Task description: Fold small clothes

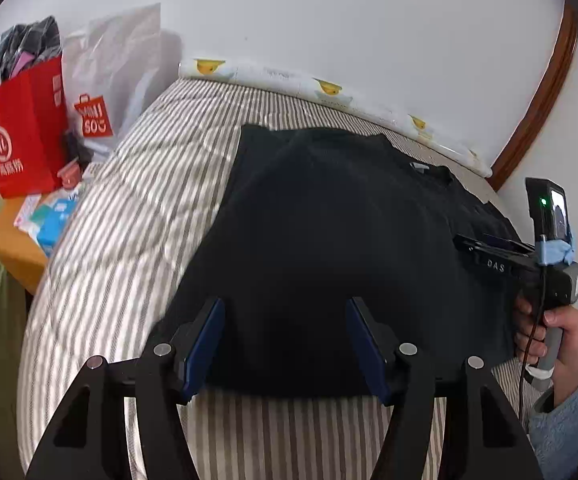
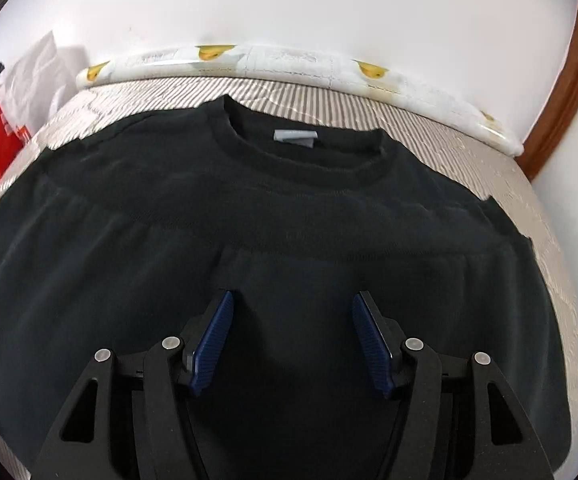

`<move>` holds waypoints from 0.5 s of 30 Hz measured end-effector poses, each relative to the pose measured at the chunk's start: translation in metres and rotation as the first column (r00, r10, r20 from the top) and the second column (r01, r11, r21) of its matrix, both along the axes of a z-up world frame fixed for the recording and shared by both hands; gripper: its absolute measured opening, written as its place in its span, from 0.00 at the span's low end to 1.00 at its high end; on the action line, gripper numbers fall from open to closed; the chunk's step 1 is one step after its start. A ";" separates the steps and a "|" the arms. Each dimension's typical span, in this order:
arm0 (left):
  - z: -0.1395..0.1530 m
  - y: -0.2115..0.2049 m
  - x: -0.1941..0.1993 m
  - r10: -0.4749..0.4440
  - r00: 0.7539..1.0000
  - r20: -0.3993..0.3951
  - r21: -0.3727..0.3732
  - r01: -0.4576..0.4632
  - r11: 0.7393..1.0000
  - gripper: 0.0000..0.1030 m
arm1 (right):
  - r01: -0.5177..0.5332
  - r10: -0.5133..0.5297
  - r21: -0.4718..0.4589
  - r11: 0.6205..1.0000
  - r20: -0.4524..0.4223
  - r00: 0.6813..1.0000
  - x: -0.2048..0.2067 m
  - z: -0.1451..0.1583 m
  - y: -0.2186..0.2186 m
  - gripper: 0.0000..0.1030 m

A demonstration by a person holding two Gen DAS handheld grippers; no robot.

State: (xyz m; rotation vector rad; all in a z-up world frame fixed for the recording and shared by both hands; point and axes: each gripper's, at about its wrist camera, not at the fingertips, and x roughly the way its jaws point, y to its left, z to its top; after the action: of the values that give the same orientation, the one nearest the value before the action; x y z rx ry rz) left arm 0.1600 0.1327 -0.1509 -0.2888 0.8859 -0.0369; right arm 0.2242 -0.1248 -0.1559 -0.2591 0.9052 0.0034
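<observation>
A black T-shirt lies flat on the striped bed cover, its round neck and grey label pointing towards the wall. A fabric edge runs across the shirt just below the chest. My right gripper hovers over the shirt's middle, open, with nothing between its blue pads. My left gripper stands open above the shirt near its front edge, also with nothing between its fingers. In the left wrist view a hand in a blue sleeve holds the right tool's black housing at the shirt's right side.
A white bolster with yellow ducks lies along the wall at the far edge of the bed. To the left of the bed stand a red paper bag, a white shopping bag and small boxes on an orange surface. A brown wooden frame rises at the right.
</observation>
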 end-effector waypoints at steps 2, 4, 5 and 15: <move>-0.003 -0.001 -0.005 0.000 1.000 -0.001 -0.007 0.000 1.000 0.59 | -0.011 0.012 -0.040 0.999 0.014 1.000 -0.019 -0.001 0.003 0.58; -0.005 -0.005 -0.010 -0.004 1.000 -0.002 0.002 0.004 1.000 0.59 | -0.016 0.019 -0.065 0.998 0.035 0.999 -0.037 -0.001 0.003 0.58; -0.006 -0.008 -0.011 -0.004 1.000 -0.005 0.013 0.004 1.000 0.60 | -0.019 0.023 -0.071 0.997 0.057 0.998 -0.049 0.000 0.002 0.59; -0.012 -0.022 -0.031 0.002 1.000 -0.017 0.029 -0.002 1.000 0.60 | 0.062 -0.070 0.070 0.996 0.107 0.992 -0.104 -0.012 -0.016 0.60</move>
State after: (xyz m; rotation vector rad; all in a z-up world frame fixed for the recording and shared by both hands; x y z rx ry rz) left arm 0.1288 0.1108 -0.1632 -0.2632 0.9021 -0.0197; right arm 0.1207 -0.1405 -0.1677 -0.1658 0.8028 -0.0416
